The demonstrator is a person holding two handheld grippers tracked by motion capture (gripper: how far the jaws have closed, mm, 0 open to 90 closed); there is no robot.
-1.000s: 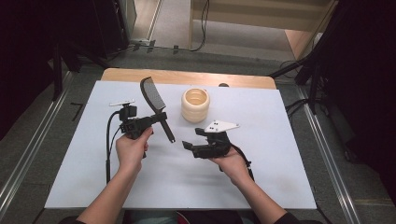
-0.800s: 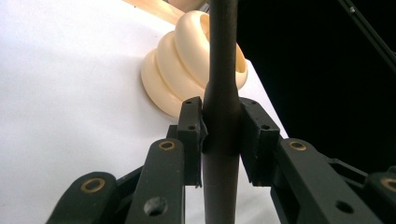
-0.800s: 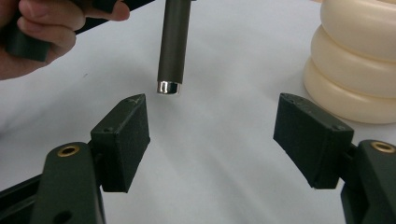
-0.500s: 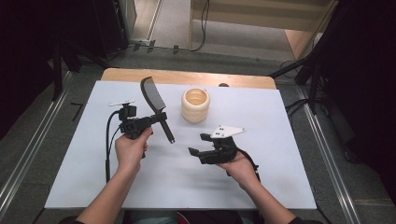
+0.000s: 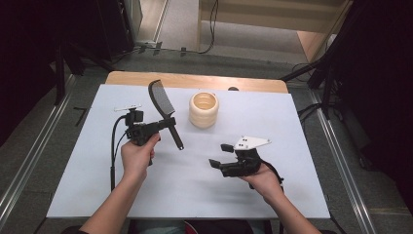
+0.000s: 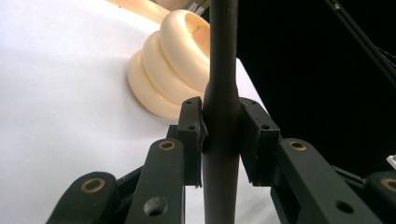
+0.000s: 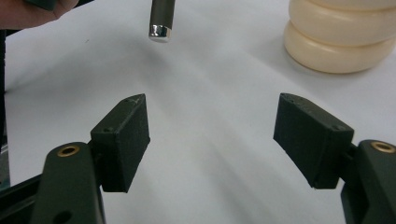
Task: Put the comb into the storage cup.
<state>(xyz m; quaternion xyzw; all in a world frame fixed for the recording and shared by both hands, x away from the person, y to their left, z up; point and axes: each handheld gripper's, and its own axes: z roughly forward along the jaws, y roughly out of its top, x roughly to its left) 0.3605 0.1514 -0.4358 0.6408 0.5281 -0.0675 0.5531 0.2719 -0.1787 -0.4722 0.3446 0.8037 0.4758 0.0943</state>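
A black comb with a long round handle stands tilted above the table, teeth end up and away. My left gripper is shut on the handle, with a pad pressing it from each side. The handle's silvery end hangs over the white board. A cream ribbed holder stands upright just right of the comb, its top open. My right gripper hovers low over the board right of centre, pointing left. Its jaws are open and nothing sits between the pads.
The white board covers most of the wooden table, whose back edge shows behind it. Metal rails run along both sides of the table. A cable trails from the left gripper.
The right hand has drawn its open gripper rightward and a little nearer to the person. The left hand and the comb have stayed where they were.
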